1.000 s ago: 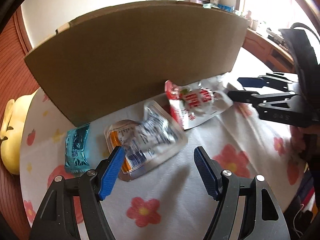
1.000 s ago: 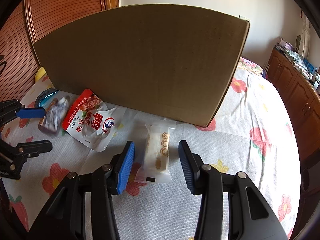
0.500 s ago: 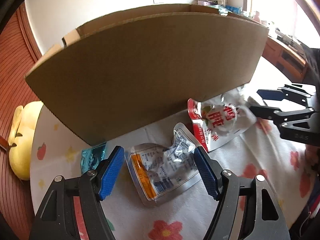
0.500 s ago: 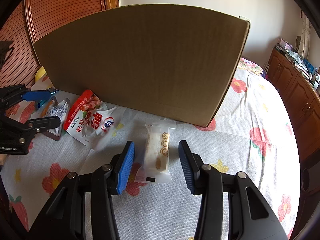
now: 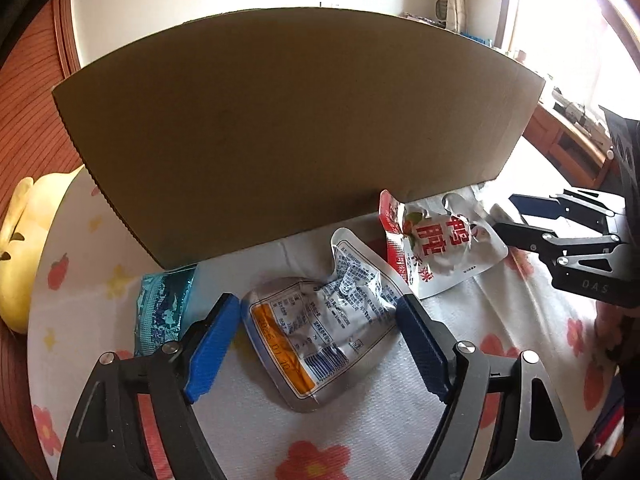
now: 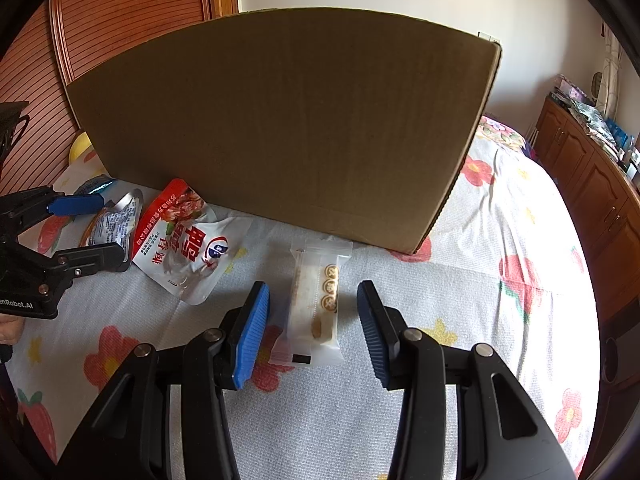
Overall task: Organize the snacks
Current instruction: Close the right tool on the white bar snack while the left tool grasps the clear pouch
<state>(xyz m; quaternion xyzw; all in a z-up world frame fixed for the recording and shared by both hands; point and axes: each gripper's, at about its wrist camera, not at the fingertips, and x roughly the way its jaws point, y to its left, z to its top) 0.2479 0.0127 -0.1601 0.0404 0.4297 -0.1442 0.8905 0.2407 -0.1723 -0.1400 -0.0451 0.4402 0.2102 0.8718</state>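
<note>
A silver pouch [image 5: 316, 328] with an orange stripe lies on the floral sheet in front of a big cardboard box [image 5: 288, 128]. My left gripper [image 5: 318, 340] straddles the pouch. Its jaws are opening, and each blue pad stands just off a pouch edge. A teal packet [image 5: 164, 312] lies to its left, and a red-and-white pouch [image 5: 436, 248] to its right. In the right wrist view, my right gripper [image 6: 314, 328] stands open around a clear biscuit packet [image 6: 316, 300] without touching it. The left gripper [image 6: 110, 230] shows at the far left over the silver pouch [image 6: 116, 220].
The box [image 6: 288, 120] walls off the back of the bed. A yellow plush toy [image 5: 20, 240] lies at the far left. A wooden cabinet [image 6: 592, 184] runs along the right side. Floral sheet [image 6: 500, 320] stretches to the right of the biscuit packet.
My left gripper has moved forward and down until the silver pouch lies between its jaws, which now stand wider. The right gripper and biscuit packet have not moved.
</note>
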